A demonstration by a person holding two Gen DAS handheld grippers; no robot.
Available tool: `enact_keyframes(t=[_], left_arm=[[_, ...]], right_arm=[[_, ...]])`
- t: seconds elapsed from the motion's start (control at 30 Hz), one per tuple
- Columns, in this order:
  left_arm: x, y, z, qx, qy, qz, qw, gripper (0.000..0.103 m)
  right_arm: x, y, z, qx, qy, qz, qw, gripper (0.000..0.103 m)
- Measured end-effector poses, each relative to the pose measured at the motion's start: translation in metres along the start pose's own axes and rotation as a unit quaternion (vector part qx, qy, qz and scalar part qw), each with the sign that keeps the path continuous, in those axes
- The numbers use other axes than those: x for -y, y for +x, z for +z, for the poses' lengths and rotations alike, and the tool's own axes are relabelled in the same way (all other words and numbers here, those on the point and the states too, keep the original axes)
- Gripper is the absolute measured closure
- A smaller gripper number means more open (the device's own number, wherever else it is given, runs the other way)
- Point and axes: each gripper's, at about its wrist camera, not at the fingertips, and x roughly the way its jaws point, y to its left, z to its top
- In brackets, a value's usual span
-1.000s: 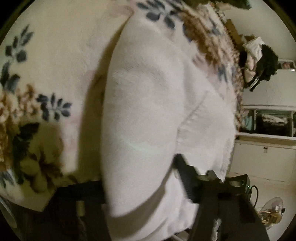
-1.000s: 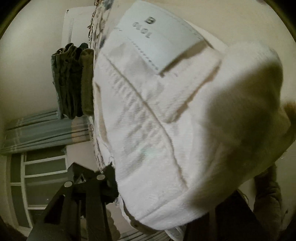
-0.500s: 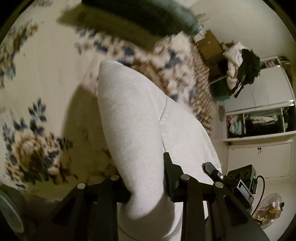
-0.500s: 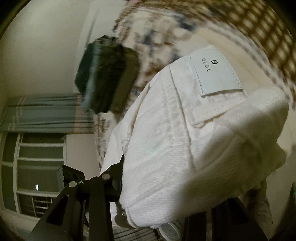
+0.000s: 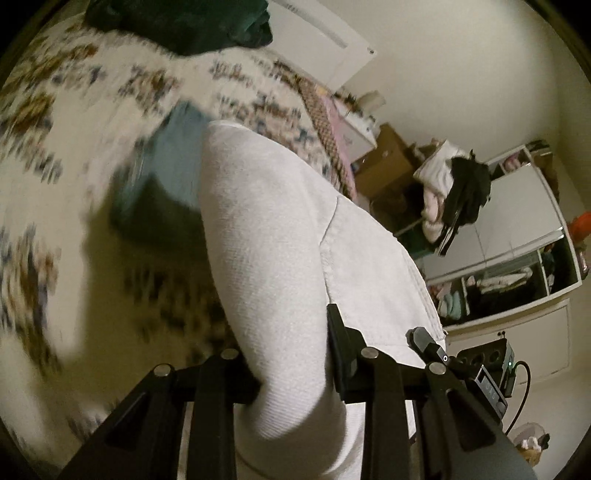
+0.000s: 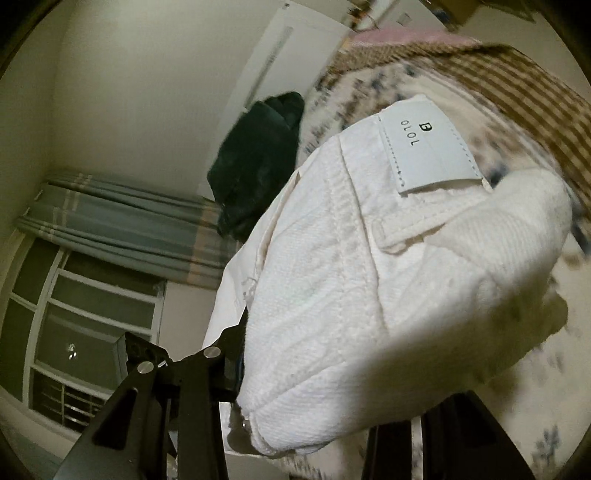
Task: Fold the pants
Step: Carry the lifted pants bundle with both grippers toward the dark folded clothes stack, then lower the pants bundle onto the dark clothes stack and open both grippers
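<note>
The bed, under its flower-printed cover, filled the left and upper part of the left wrist view and lay below and beyond both grippers; its checked brown edge ran along the far right side. The white pants hung clear of that cover as a thick bundle, carried between the two hands, and I judged them already folded and being lifted for placing. Their long axis ran away from the left gripper toward the bed's far side, the cloth rising straight out from between its fingers. The left jaws had been closing within the last second and were clenched on a fat roll of the fabric. The right gripper held the waistband end, with the white label facing up; its jaws had also narrowed and grasped the bundle's lower edge, though the right finger was hidden behind cloth. Neither hand looked clearly nearer a landing place on the cover. A folded blue-grey garment lay on the bed directly beyond the bundle, partly behind it, and a dark green pile sat near the bed's far edge; both could crowd the spot where the pants come down. Well off the bed stood a clothes heap, open white shelving and a curtained window
</note>
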Motion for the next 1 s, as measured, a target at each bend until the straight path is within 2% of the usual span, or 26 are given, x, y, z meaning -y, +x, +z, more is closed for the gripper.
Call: enact_keyframes(t=[0.1,0.2,0.3,0.37,0.57,0.73,0.8,0.93,1.0], left_arm=[[-0.015,0.013,0.059,0.003,0.006,-0.004,1.0000,0.078],[-0.035,0.039,0.114,-0.002,0.018,0.000,0.9998,0.078],[-0.057,0.060,0.141,-0.013,0.019,0.007,0.9997,0.078],[-0.076,0.079,0.152,-0.028,0.013,0.015,0.9994,0.078],[-0.116,0.104,0.142,-0.062,-0.014,0.026,0.9977,0.077],[-0.118,0.098,0.130,-0.067,-0.018,0.024,0.9973,0.075],[-0.116,0.097,0.126,-0.071,-0.018,0.032,0.9968,0.071],[-0.108,0.092,0.121,-0.077,-0.007,0.074,0.9942,0.066],[-0.097,0.087,0.119,-0.079,0.019,0.118,0.9897,0.063]], right_arm=[[-0.022,0.055,0.043,0.017,-0.011,-0.002,1.000,0.062],[-0.027,0.103,0.079,0.029,-0.005,-0.002,1.000,0.062],[-0.015,0.153,0.101,0.032,0.006,-0.010,0.999,0.062],[-0.003,0.172,0.102,0.029,0.011,-0.020,0.999,0.062],[0.030,0.211,0.093,0.002,0.014,-0.065,0.998,0.062],[0.037,0.215,0.090,-0.016,0.014,-0.092,0.996,0.060],[0.037,0.214,0.090,-0.022,0.016,-0.104,0.994,0.054],[0.025,0.208,0.086,-0.041,0.018,-0.144,0.989,0.046],[0.020,0.205,0.087,-0.051,0.004,-0.176,0.983,0.043]])
